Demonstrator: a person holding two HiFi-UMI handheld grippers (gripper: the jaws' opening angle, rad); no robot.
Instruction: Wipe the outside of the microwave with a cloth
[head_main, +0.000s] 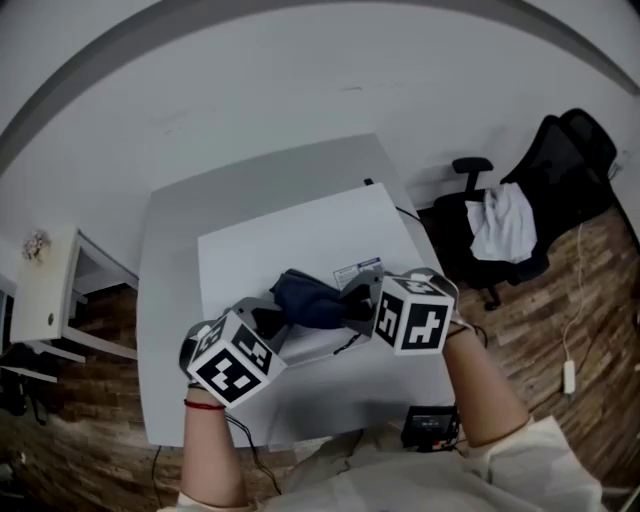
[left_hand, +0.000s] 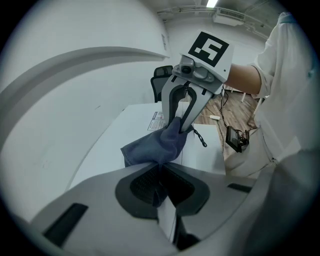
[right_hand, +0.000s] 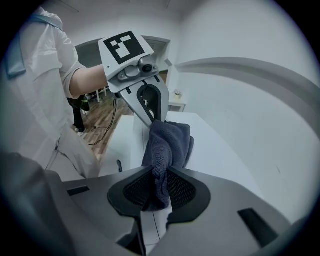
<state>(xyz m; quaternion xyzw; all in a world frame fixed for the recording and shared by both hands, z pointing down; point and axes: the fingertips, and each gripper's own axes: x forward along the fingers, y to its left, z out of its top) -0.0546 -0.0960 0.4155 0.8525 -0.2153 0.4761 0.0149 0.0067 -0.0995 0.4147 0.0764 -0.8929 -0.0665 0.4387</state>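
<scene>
A dark blue cloth (head_main: 305, 298) hangs stretched between my two grippers, just above the top of the white microwave (head_main: 300, 235). My left gripper (head_main: 265, 322) is shut on one thin corner of the cloth (left_hand: 155, 145). At the other end, the right gripper (head_main: 356, 302) is shut on a thick bunch of the cloth (right_hand: 167, 145). In the left gripper view the right gripper (left_hand: 182, 126) faces me. The right gripper view shows the left gripper (right_hand: 154, 120) opposite. The microwave's front is hidden from the head view.
The microwave stands on a grey table (head_main: 170, 300) against a curved white wall. A label (head_main: 357, 270) sits on its top. A black office chair with a white garment (head_main: 505, 222) is at the right, a white cabinet (head_main: 45, 285) at the left, a black device (head_main: 432, 428) near me.
</scene>
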